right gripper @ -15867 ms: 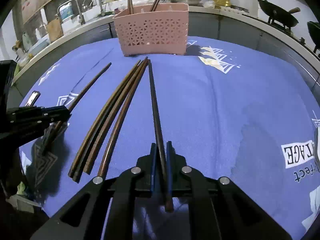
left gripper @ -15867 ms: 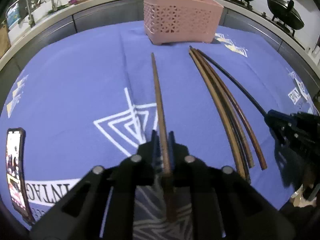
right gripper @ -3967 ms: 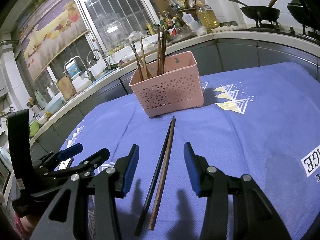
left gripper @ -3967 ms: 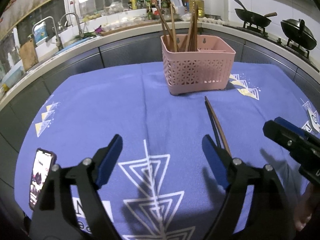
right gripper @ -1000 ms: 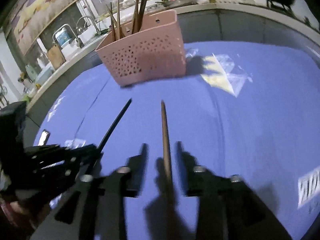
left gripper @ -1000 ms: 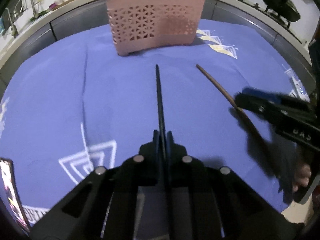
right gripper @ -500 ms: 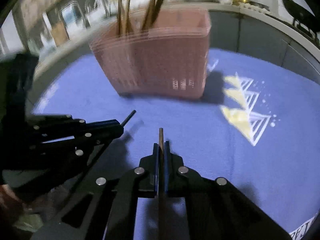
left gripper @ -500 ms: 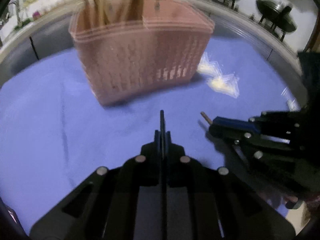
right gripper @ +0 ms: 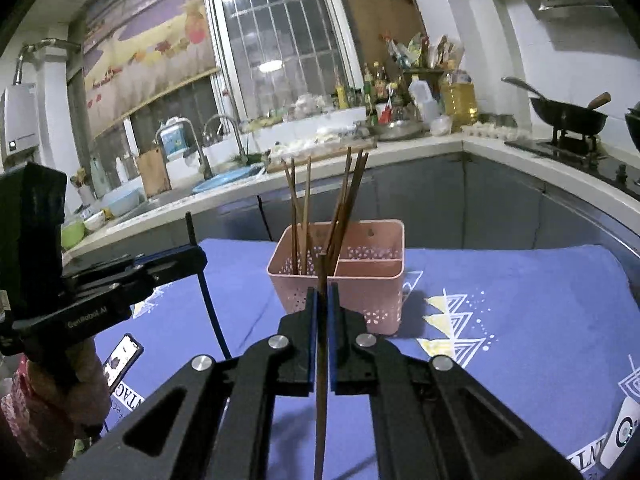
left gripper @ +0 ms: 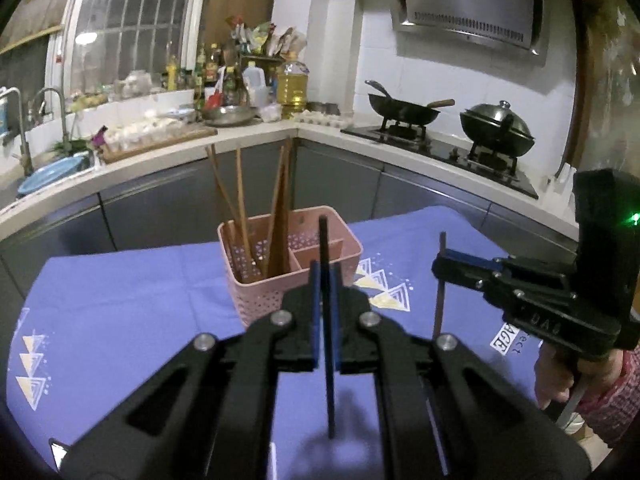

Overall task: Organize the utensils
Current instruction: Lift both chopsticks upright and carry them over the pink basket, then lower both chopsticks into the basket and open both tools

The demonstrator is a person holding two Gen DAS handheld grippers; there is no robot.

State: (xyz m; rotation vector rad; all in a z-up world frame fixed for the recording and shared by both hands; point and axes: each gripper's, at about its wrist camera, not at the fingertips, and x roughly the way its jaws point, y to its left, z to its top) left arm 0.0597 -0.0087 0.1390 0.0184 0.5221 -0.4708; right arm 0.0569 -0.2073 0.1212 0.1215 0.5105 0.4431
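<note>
Chopsticks are going into the pink basket on the blue-clothed desk, so both are being carried upright, ready to drop in end-first. On the left, the left claw is pinching the black chopstick tight between its blue pads, just short of the basket. Several brown chopsticks are already leaning in the basket's left compartment. On the right, the right claw is clamped shut on the brown chopstick, likewise vertical and near the basket's front wall.

A home kitchen: wok on stove, sink faucet.
</note>
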